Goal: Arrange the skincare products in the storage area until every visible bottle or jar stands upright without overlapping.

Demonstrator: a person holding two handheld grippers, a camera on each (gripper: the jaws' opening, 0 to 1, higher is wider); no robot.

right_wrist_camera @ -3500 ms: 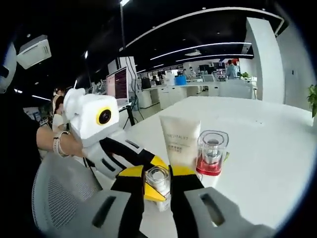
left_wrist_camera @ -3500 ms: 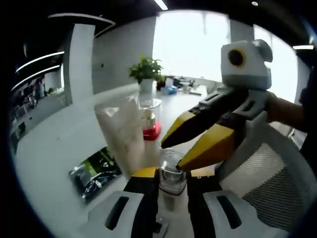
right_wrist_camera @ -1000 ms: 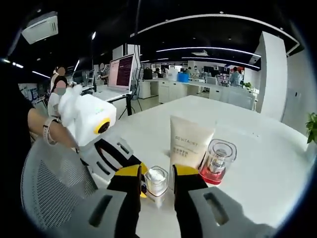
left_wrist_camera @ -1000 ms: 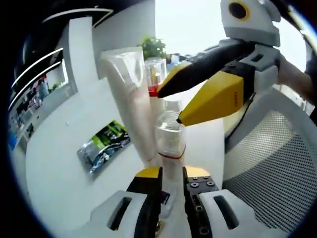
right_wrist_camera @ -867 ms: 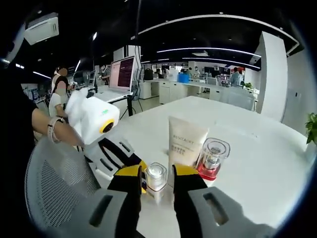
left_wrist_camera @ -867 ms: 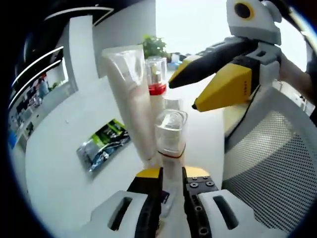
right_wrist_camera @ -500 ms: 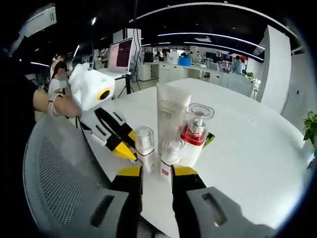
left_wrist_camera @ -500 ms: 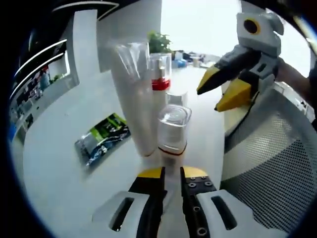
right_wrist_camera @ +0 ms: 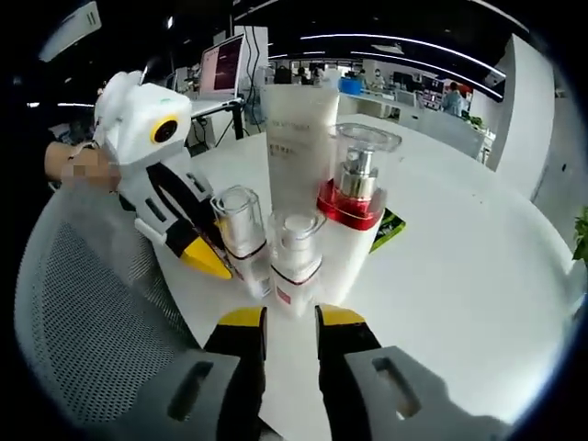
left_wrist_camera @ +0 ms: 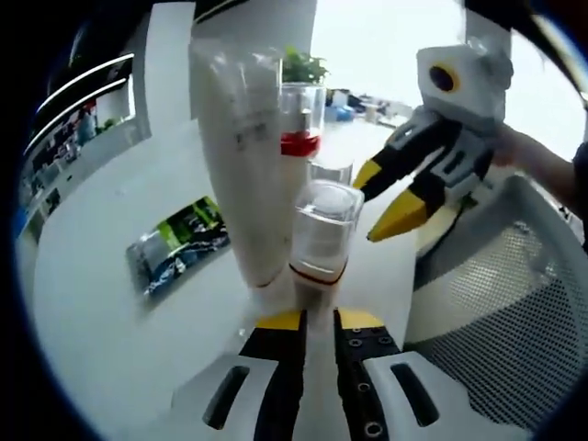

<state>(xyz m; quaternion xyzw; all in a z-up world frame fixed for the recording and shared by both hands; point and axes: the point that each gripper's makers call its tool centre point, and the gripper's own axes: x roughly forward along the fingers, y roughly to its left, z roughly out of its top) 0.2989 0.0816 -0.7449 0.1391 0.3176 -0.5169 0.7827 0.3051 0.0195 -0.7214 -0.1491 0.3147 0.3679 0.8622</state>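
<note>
White bench (right_wrist_camera: 478, 266): small pump bottle (right_wrist_camera: 296, 262) upright just beyond narrowly parted, empty right gripper (right_wrist_camera: 280, 322); left gripper (left_wrist_camera: 317, 320) likewise released, clear-capped bottle (left_wrist_camera: 322, 243) ahead.

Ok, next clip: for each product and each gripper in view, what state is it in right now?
White tube: upright on its cap.
Red-collared pump bottle: upright, clear cap on.
Small clear-capped bottle: upright, ahead of the right gripper.
Second small bottle: upright, beside the left gripper.
Green sachet: lying flat.
Both grippers: jaws narrowly apart, holding nothing.

Glossy clear plastic cap (left_wrist_camera: 326, 204), matt tube (left_wrist_camera: 243, 147)
</note>
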